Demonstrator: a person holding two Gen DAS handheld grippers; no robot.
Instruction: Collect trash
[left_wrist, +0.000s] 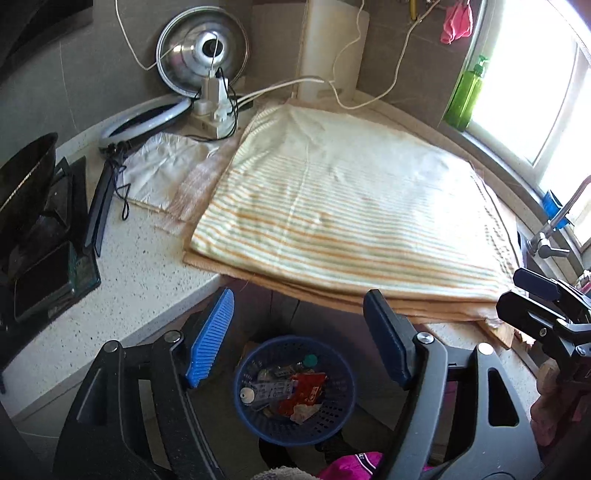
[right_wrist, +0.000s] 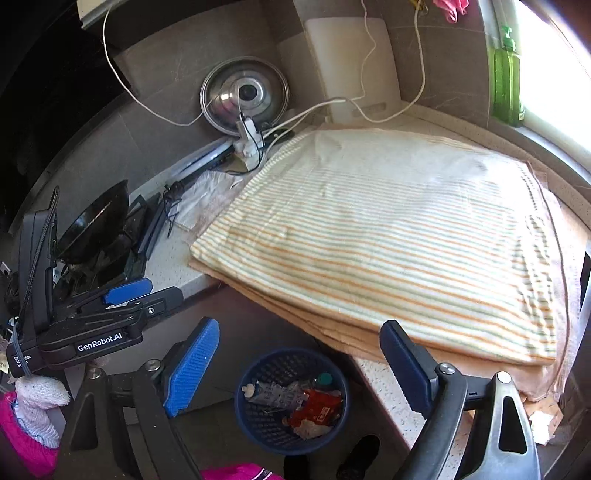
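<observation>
Both grippers are held above the floor in front of a counter edge, and nothing is gripped by either. The left gripper (left_wrist: 299, 339) is seen with its blue-padded fingers spread wide apart; the right gripper (right_wrist: 299, 363) is likewise spread wide. Between the fingers in both views a blue perforated basket (left_wrist: 334, 428) is framed on the floor below the counter. Trash is seen lying inside it: a red wrapper (left_wrist: 306, 387), a crumpled printed tube with a white cap (left_wrist: 264, 392), a pale scrap and a small green cap (the smaller pieces are too jumbled to be named).

The speckled white counter (left_wrist: 140, 280) is largely covered by a striped cloth (left_wrist: 351, 210) laid over an orange layer, so whatever lies beneath is hidden. Behind it, a metal pot lid (left_wrist: 203, 55) is leaned against the wall, partly masked by a white plug block and cables. A green bottle (left_wrist: 467, 94) is washed out by window glare. The stove and a dark wok at the left edge are cut off by the frame.
</observation>
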